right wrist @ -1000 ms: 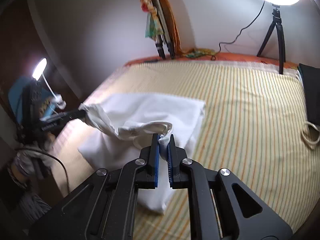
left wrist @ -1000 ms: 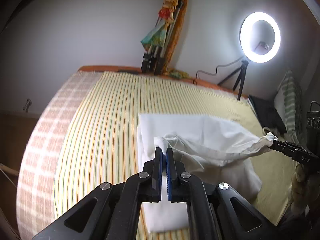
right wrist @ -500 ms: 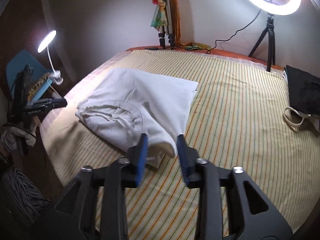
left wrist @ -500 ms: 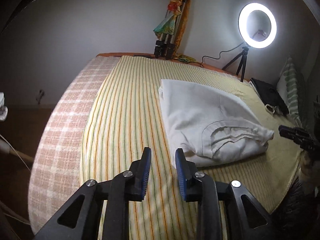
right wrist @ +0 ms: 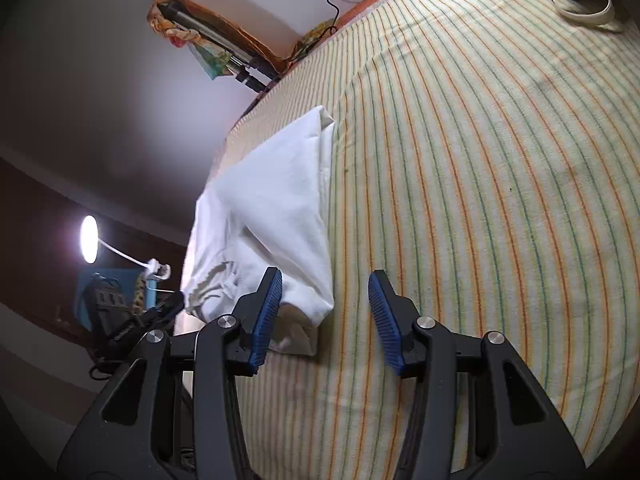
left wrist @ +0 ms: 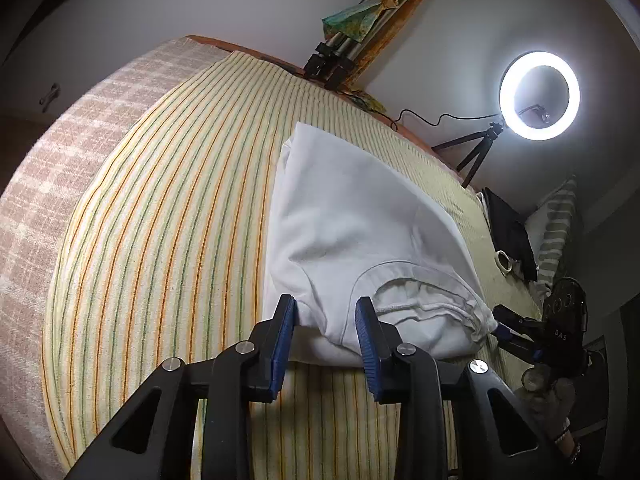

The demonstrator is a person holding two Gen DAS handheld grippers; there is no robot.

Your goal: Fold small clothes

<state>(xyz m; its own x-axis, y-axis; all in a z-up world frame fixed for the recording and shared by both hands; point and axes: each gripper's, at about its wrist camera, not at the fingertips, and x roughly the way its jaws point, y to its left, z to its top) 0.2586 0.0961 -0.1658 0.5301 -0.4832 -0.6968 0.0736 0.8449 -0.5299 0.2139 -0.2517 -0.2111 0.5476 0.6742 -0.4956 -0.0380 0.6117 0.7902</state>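
A white garment (left wrist: 352, 240) lies folded on the striped bed sheet (left wrist: 160, 240). My left gripper (left wrist: 325, 336) is open, its blue-padded fingers on either side of the garment's near-left corner, low over the bed. In the right wrist view the same garment (right wrist: 272, 216) lies left of centre. My right gripper (right wrist: 325, 316) is open, with its left finger by the garment's near-right corner and its right finger over bare sheet. The right gripper also shows in the left wrist view (left wrist: 504, 326), at the garment's far corner.
A lit ring light on a tripod (left wrist: 538, 96) stands at the bed's far edge. A folded tripod with colourful cloth (left wrist: 360, 28) leans on the wall. A black item (left wrist: 508, 232) and a striped pillow (left wrist: 556, 232) lie at right. A desk lamp (right wrist: 90, 240) glows beside the bed.
Both grippers let go of the garment's corners and opened; the garment dropped flat onto the bed. Both grippers then moved down close to its near corners.
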